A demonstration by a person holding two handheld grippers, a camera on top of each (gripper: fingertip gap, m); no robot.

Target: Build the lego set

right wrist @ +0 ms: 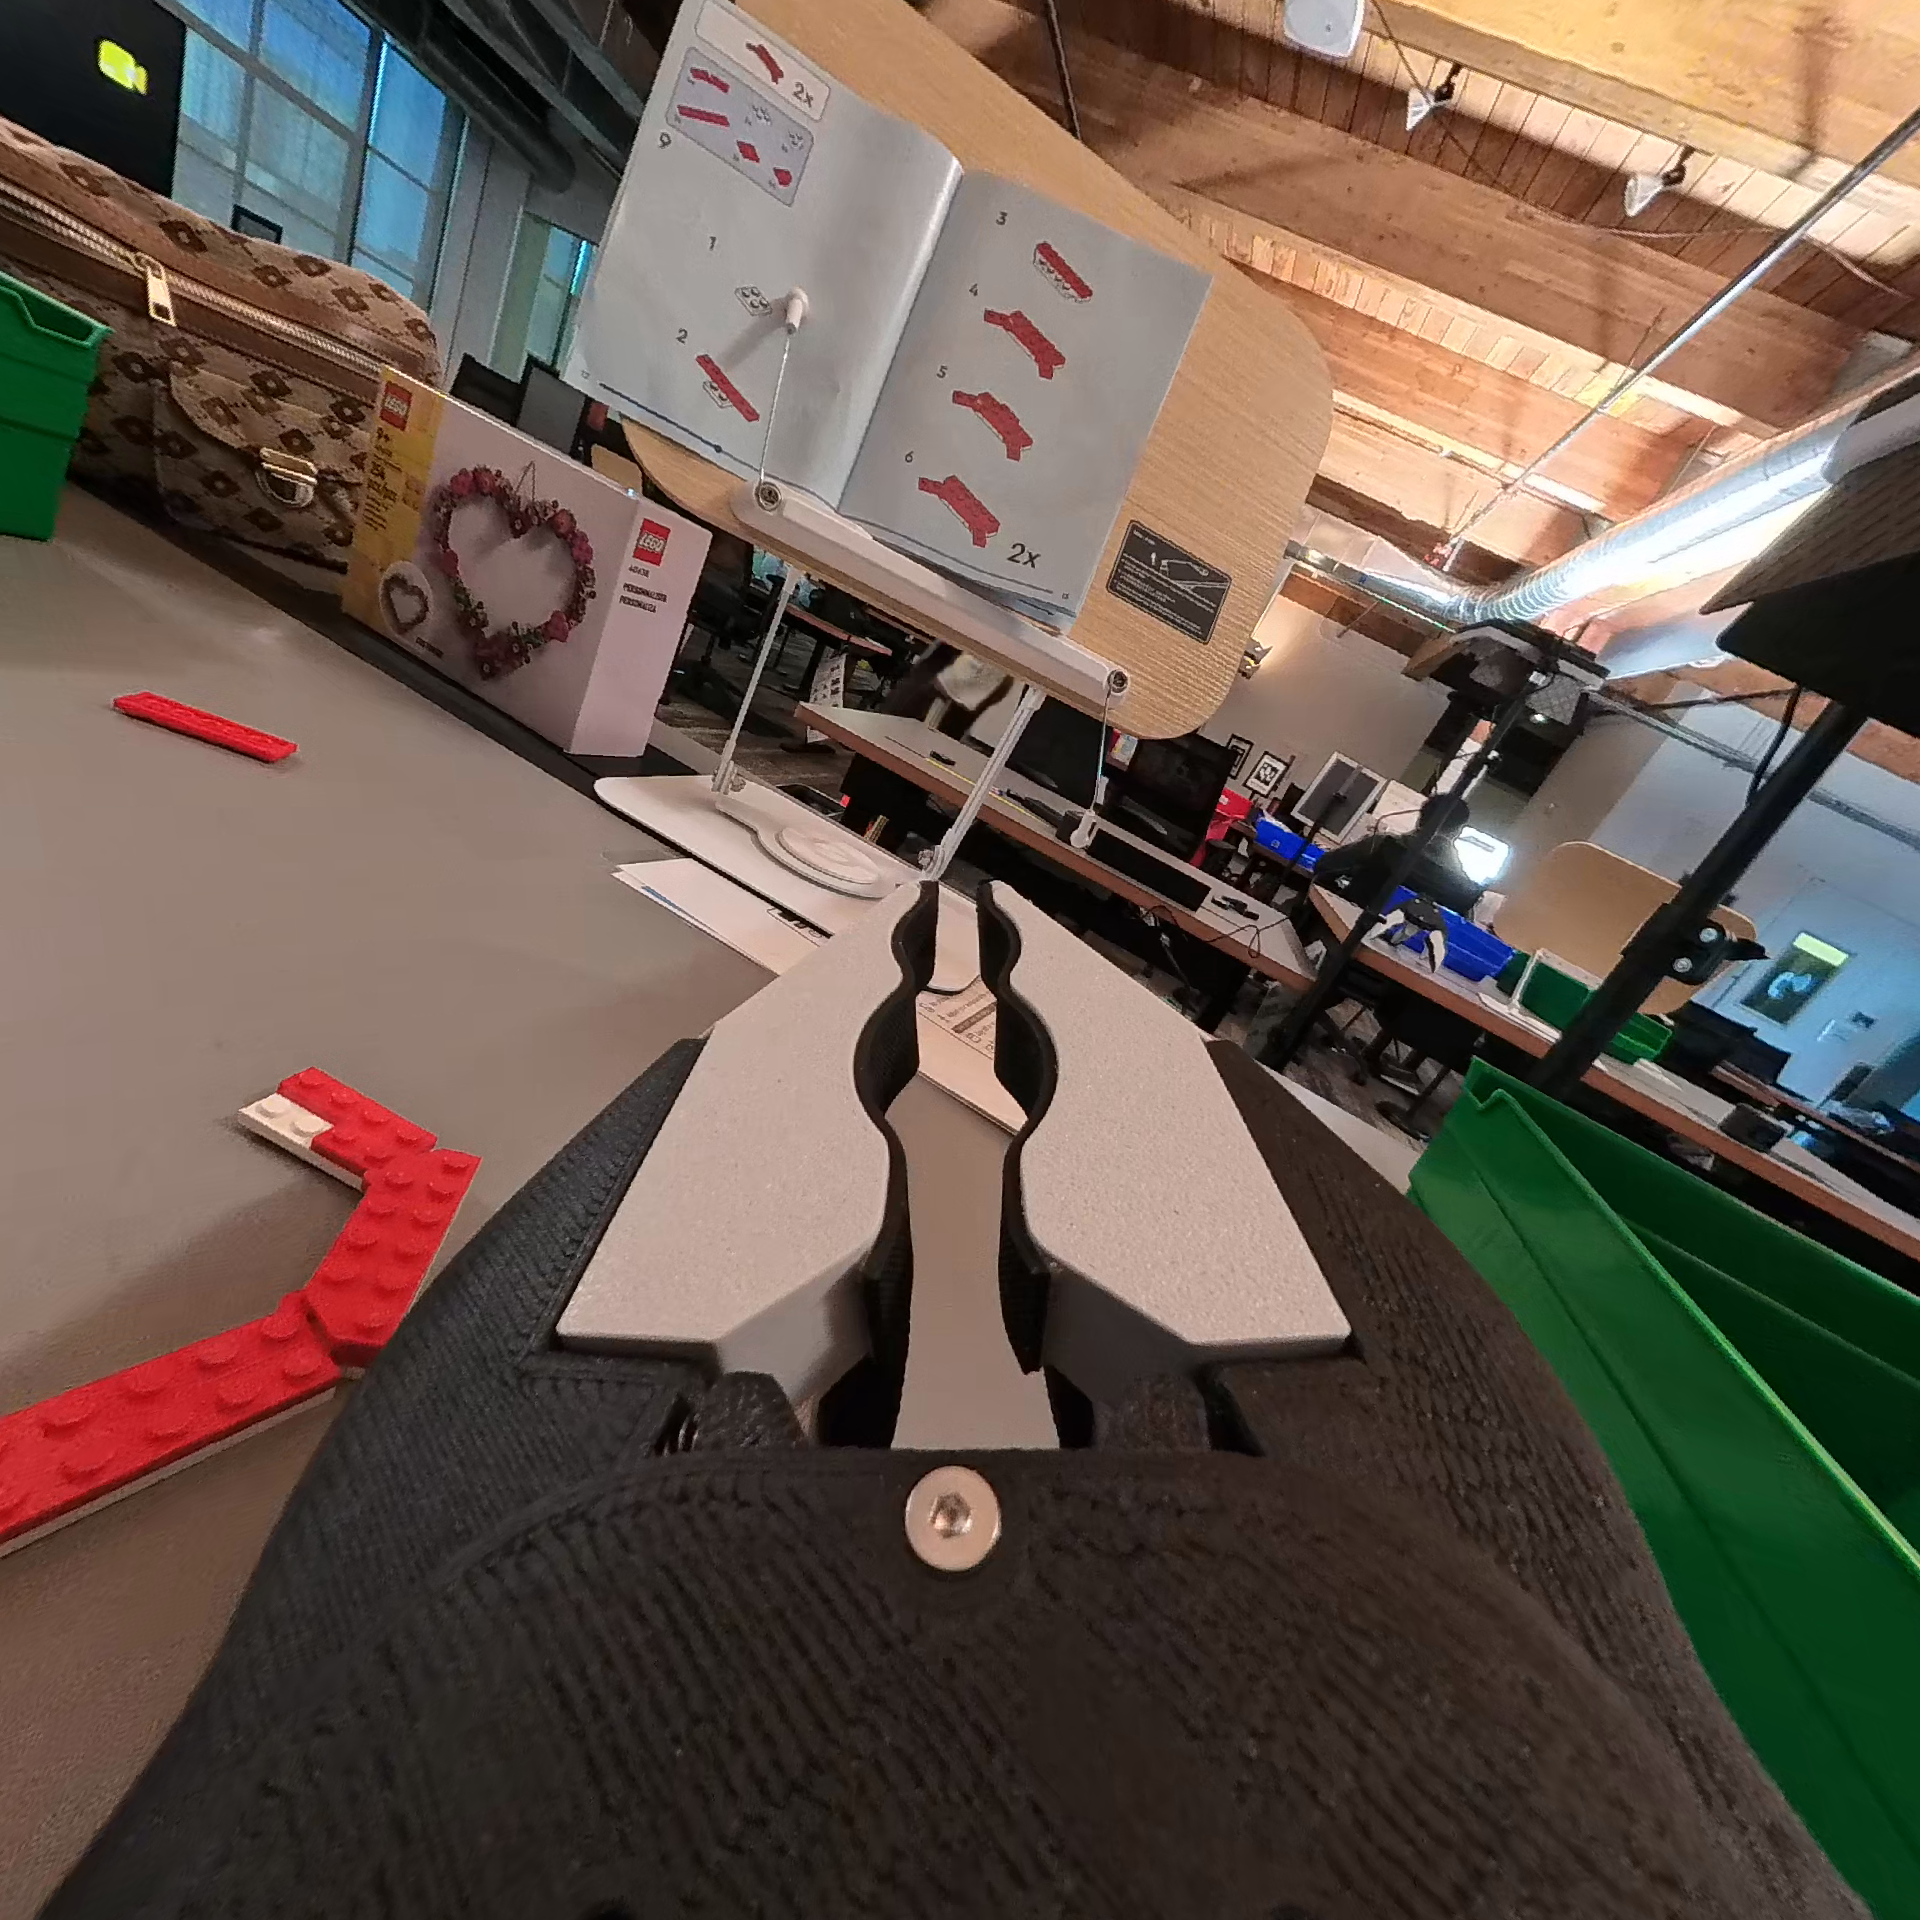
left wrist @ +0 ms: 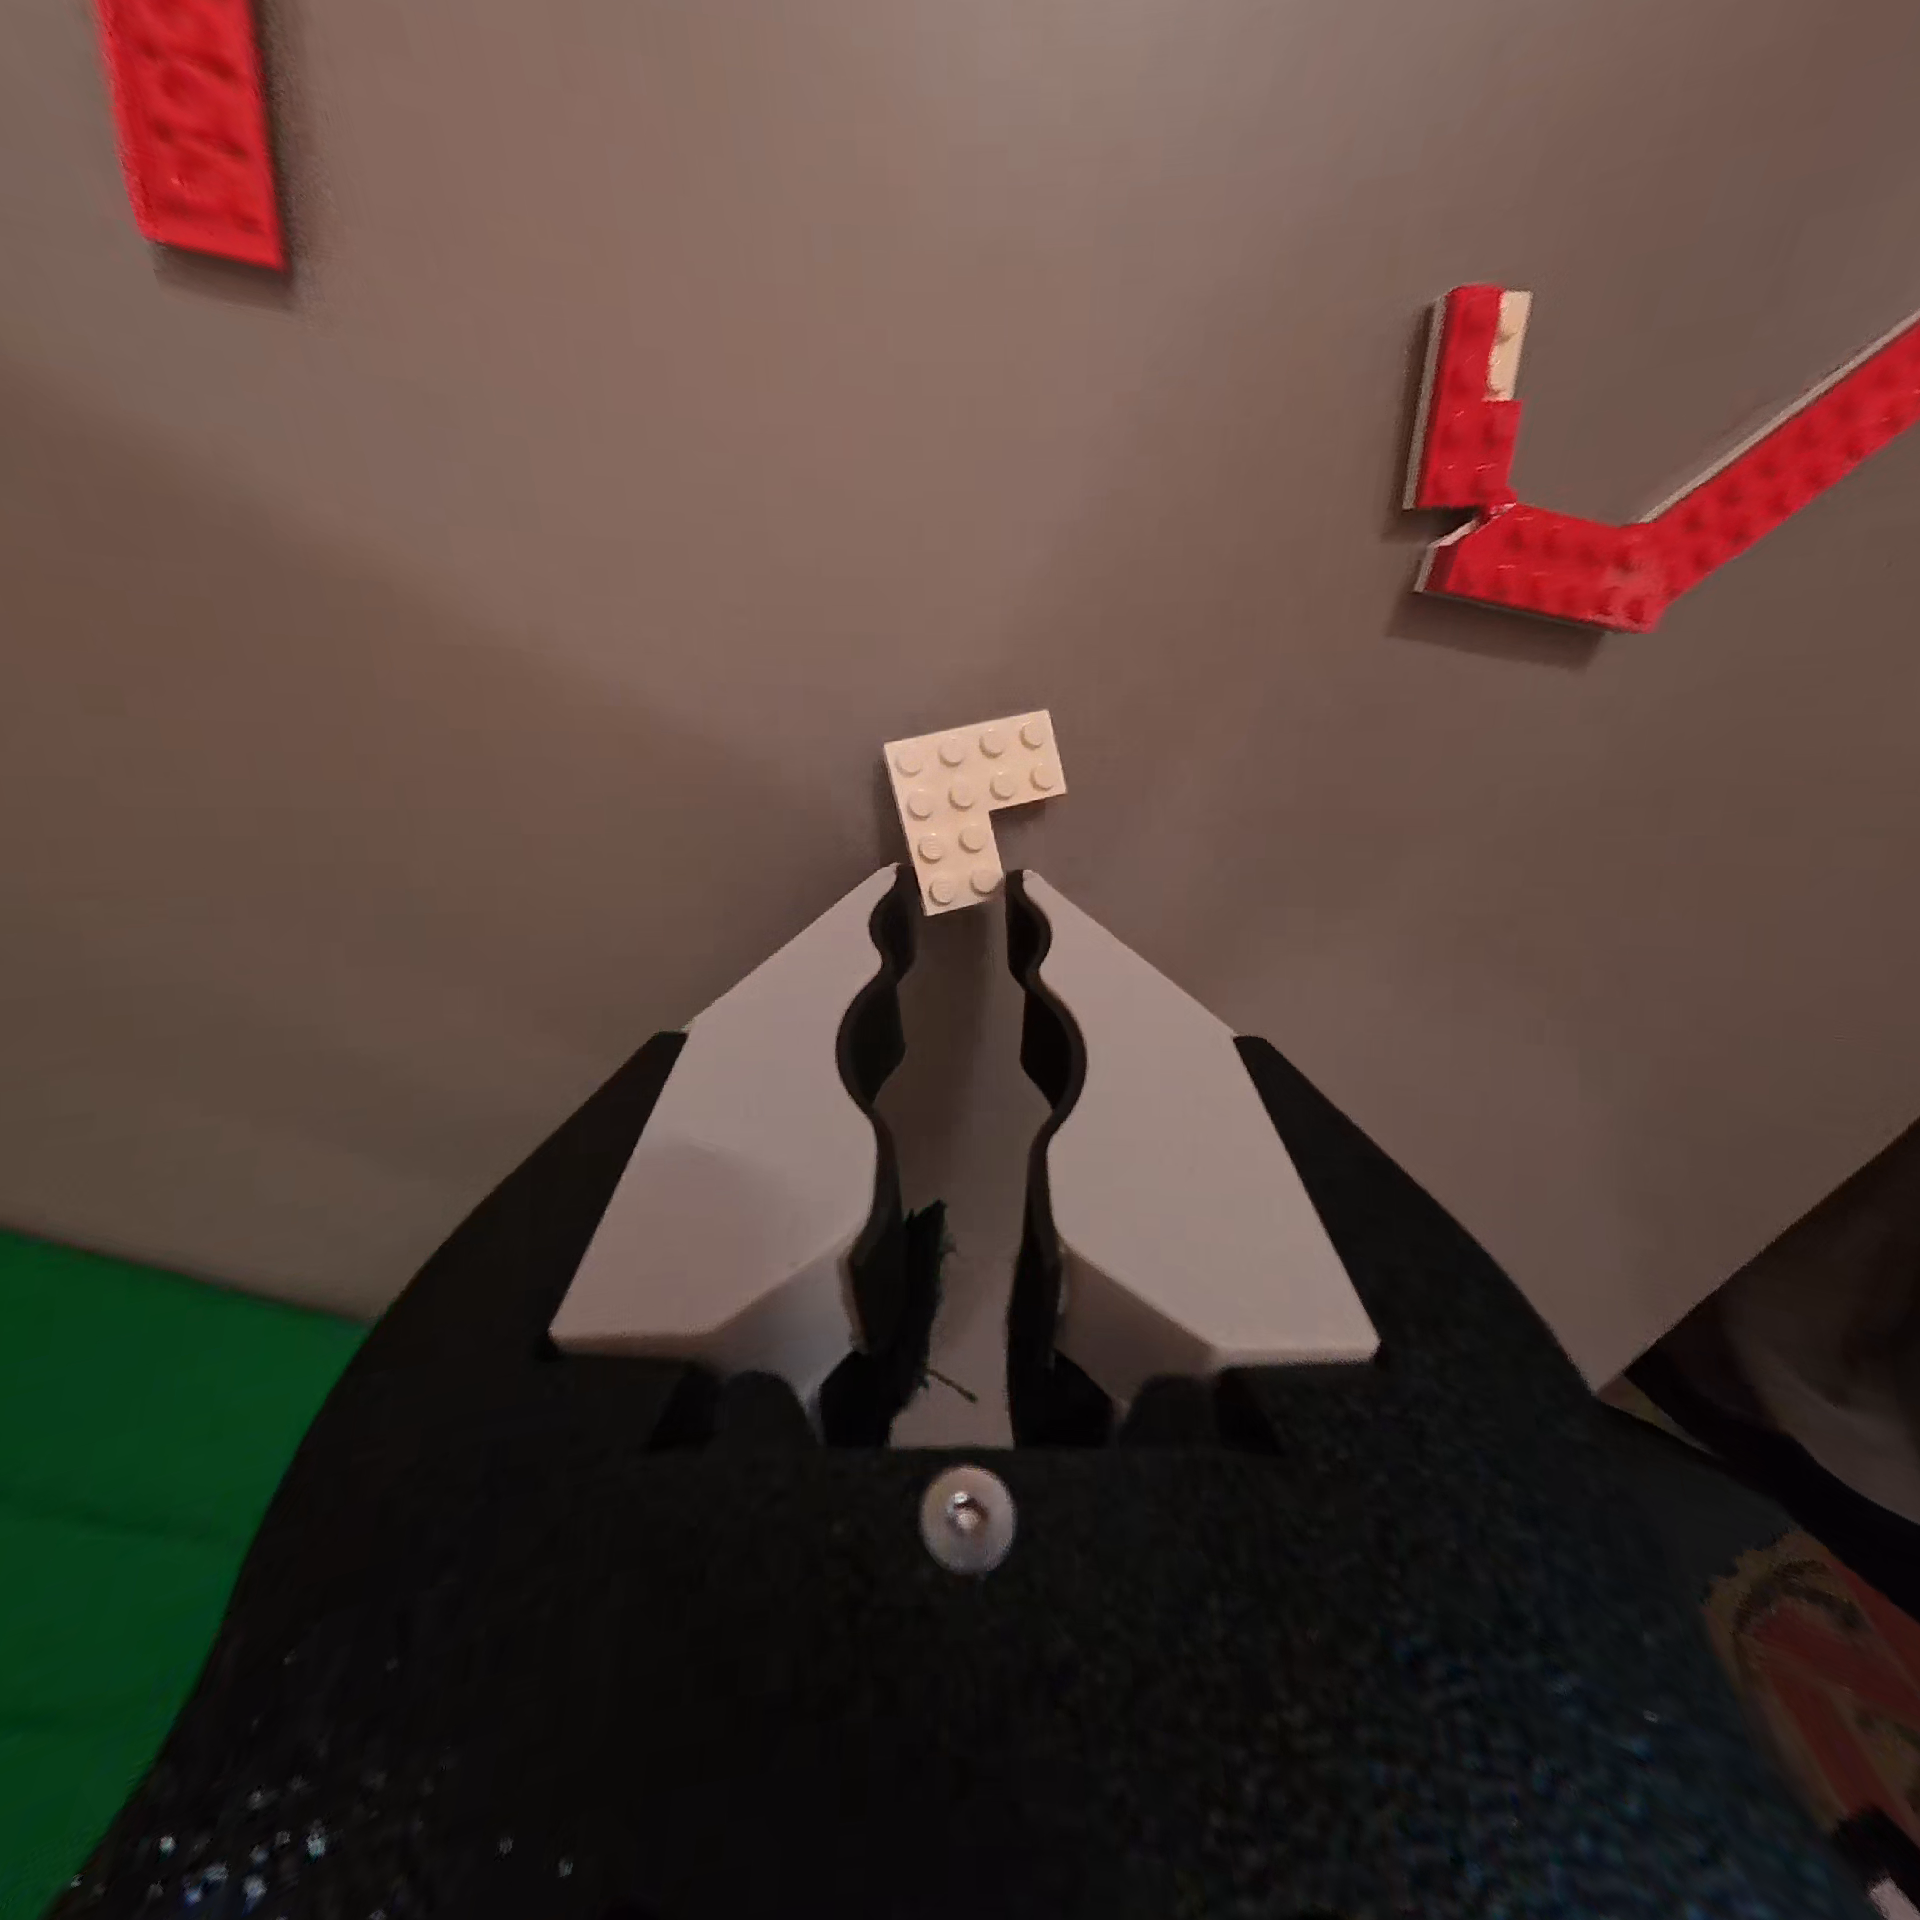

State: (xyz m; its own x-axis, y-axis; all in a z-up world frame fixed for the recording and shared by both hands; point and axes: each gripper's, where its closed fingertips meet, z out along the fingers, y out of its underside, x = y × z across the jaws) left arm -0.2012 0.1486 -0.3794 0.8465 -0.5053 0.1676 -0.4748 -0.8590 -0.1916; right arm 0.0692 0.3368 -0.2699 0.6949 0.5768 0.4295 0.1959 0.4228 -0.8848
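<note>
My left gripper point(left wrist: 958, 881) is shut on the lower leg of a white L-shaped plate point(left wrist: 971, 790), studs up, and holds it over the grey table point(left wrist: 727, 468). A red angled assembly on white plates point(left wrist: 1558, 551) lies to the right, with a white plate showing at its end. A loose long red plate point(left wrist: 192, 135) lies at the far left. My right gripper point(right wrist: 958, 891) is shut and empty, low over the table. The red assembly point(right wrist: 343, 1278) is to its left and the long red plate point(right wrist: 203, 725) lies farther off.
An open instruction booklet point(right wrist: 883, 312) sits on a white stand point(right wrist: 821, 842) ahead of my right gripper. A set box point(right wrist: 520, 582) and a patterned bag point(right wrist: 229, 364) stand at the back left. Green bins sit at the right point(right wrist: 1662, 1351) and far left point(right wrist: 31, 416).
</note>
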